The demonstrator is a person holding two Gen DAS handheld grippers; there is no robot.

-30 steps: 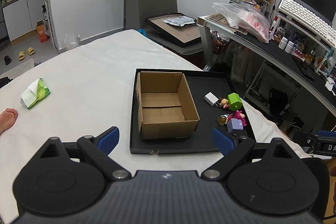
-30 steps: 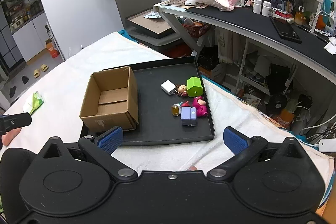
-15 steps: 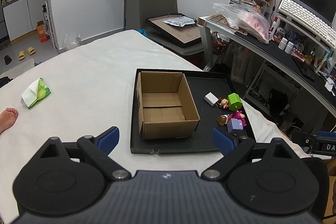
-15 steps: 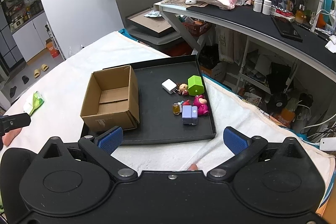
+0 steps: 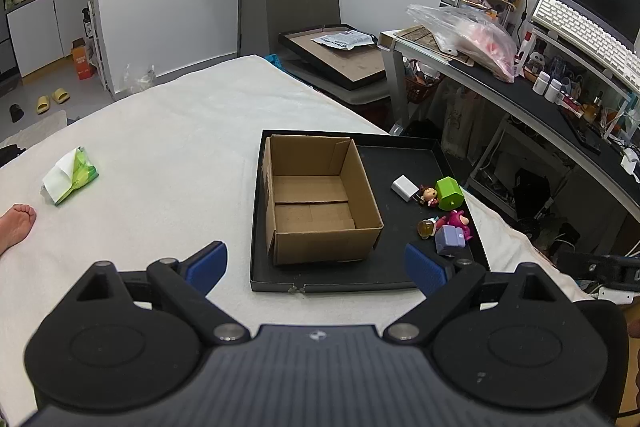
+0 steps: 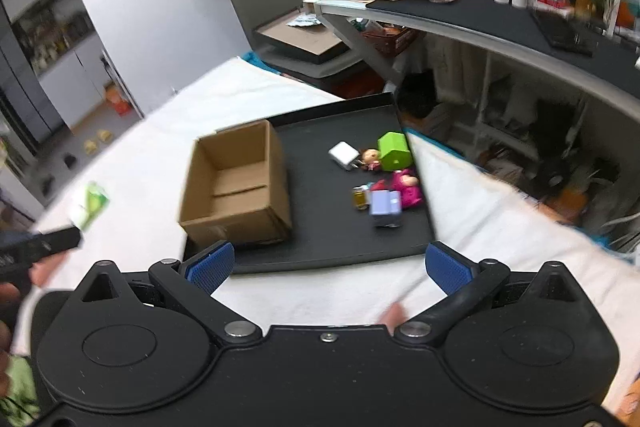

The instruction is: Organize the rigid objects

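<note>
An empty open cardboard box (image 5: 318, 197) (image 6: 238, 183) stands in the left half of a black tray (image 5: 400, 163) (image 6: 320, 227) on a white cloth. Right of the box lie small toys: a white charger (image 5: 404, 187) (image 6: 343, 154), a tiny doll (image 5: 428, 194) (image 6: 370, 159), a green house block (image 5: 450, 193) (image 6: 394, 151), a pink figure (image 5: 458, 221) (image 6: 408, 187), a lilac block (image 5: 450, 245) (image 6: 385, 207) and a small amber jar (image 5: 425, 227) (image 6: 360, 198). My left gripper (image 5: 316, 267) and right gripper (image 6: 326, 267) hover before the tray's near edge, both open and holding nothing.
A green tissue pack (image 5: 70, 175) lies on the cloth at left, near a bare foot (image 5: 16, 225). A cluttered desk (image 5: 520, 99) with a keyboard (image 5: 580, 23) runs along the right. A grey chair (image 5: 304, 7) holding a framed board stands behind.
The right gripper has swung and moved closer to the tray, blurring its view. The left gripper has barely moved. Nothing on the tray has shifted.
</note>
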